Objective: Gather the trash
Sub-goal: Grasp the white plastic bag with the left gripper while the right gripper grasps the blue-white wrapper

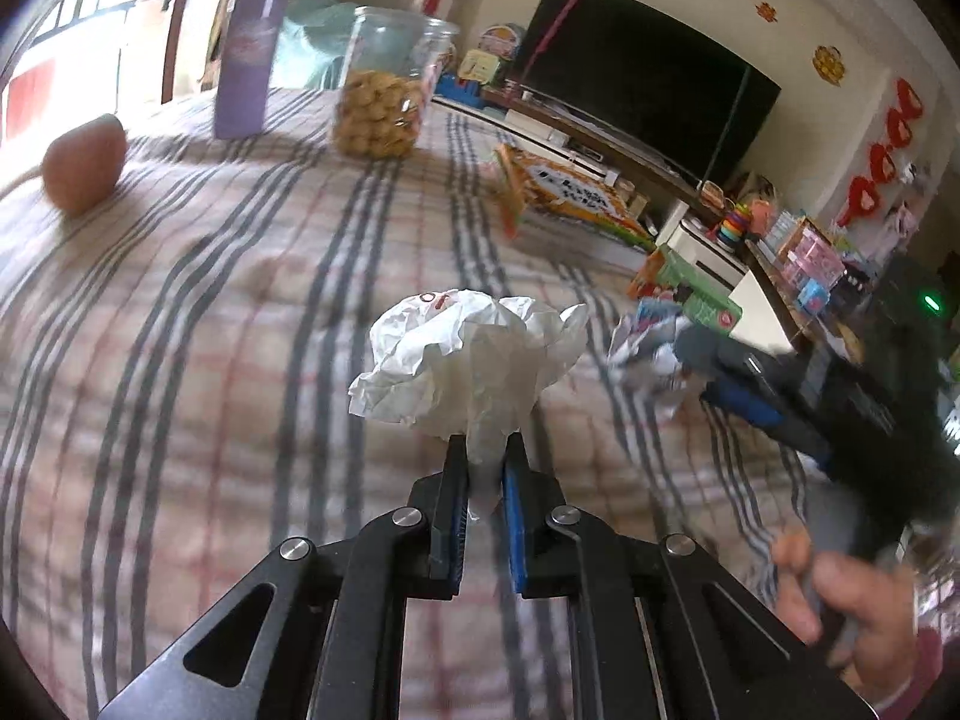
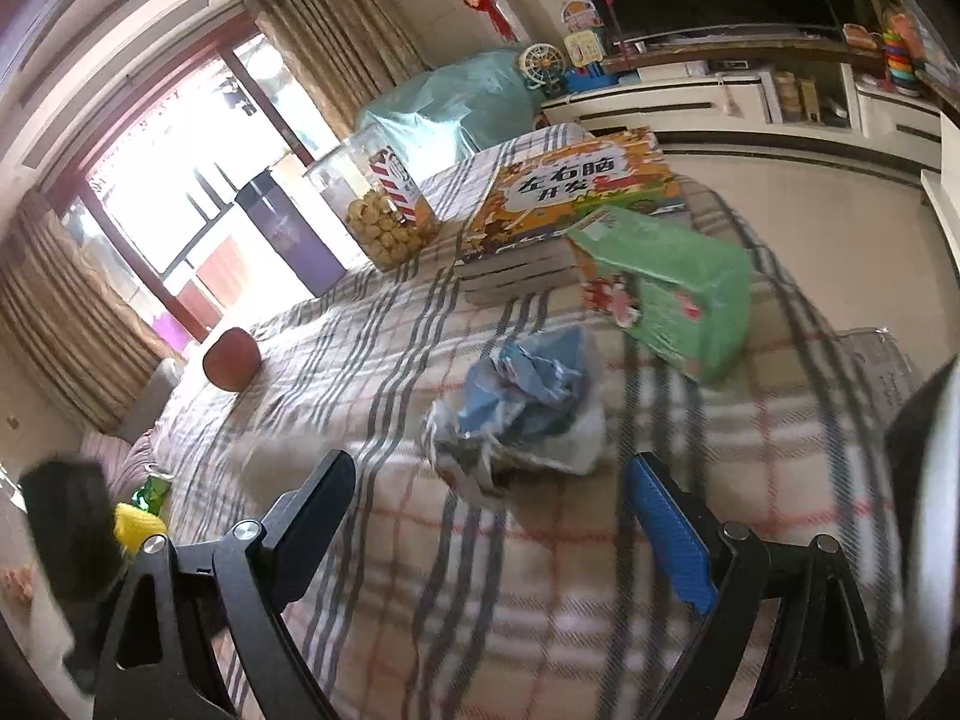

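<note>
My left gripper (image 1: 485,450) is shut on a crumpled white tissue (image 1: 474,354) and holds it above the plaid tablecloth (image 1: 210,360). A crumpled blue and white wrapper (image 2: 528,402) lies on the cloth just ahead of my right gripper (image 2: 489,474), which is open with its jaws wide apart on either side of it, not touching. The same wrapper (image 1: 645,354) shows in the left wrist view, with the right gripper (image 1: 720,366) beside it.
A cookie jar (image 1: 384,90), a purple bottle (image 1: 249,54) and an apple (image 1: 84,165) stand at the far side. A stack of picture books (image 2: 564,210) and a green box (image 2: 672,288) lie beyond the wrapper. A TV (image 1: 648,78) is behind.
</note>
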A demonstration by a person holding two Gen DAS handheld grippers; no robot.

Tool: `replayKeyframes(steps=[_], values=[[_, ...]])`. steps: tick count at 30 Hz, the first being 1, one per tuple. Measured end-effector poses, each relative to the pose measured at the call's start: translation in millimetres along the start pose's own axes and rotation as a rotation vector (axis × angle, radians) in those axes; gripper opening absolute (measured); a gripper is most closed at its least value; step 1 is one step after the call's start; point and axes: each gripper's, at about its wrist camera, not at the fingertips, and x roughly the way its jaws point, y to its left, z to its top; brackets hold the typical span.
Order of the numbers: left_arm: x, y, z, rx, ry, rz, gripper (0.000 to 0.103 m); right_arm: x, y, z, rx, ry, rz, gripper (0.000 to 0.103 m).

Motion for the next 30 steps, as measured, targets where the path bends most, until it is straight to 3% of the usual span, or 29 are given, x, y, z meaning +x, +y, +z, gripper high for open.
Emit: replayKeyframes(steps=[3,5,7,10,13,15,18,20,22,24,30], values=[[-8.8,5.1,-8.5,-0.01,-0.004,-0.008,0.009,8.0,3.2,0.4,-0.002,-0.004,-0.023,0.091],[-15.6,3.5,-14.3,-0.007,-0.008,-0.012,0.009,11.1,4.2,-0.8,-0.007,-0.012,-0.051,0.081],[-18.1,1.8,-15.6,0.006,-0.01,-0.016,0.009,10.6,1.8,-3.3,0.0,-0.012,-0.07,0.056],[-18.1,-3.3,-17.4,0.038,-0.01,-0.003,0.009,1.0,-1.4,-7.4,0.006,-0.023,-0.076,0.035],[-20.4,-8.6,-20.3,0.054,-0.008,0.003,0.009,-12.0,-0.5,-14.8,-0.008,-0.021,-0.069,0.025],[-23.8,-11.0,-23.2,0.054,-0.008,-0.002,0.009,-19.5,0.6,-20.1,-0.016,-0.02,-0.07,0.024],[-31.1,-13.2,-28.5,0.042,-0.014,-0.01,0.009,-29.0,1.4,-30.9,-0.024,0.016,-0.042,0.025],[-37.3,-13.9,-33.2,0.038,-0.022,-0.016,0.009,-33.4,-0.2,-36.9,-0.003,0.038,-0.006,0.034],[-39.4,-13.2,-37.8,0.035,-0.023,-0.013,0.009,-37.7,0.8,-41.4,-0.001,0.03,-0.025,0.075],[-41.3,-12.0,-40.6,0.028,-0.026,-0.009,0.009,-41.4,2.7,-43.1,-0.011,-0.001,-0.051,0.091],[-43.3,-11.5,-42.2,0.028,-0.039,-0.007,0.009,-30.6,8.1,-30.4,-0.033,-0.025,-0.102,0.091]])
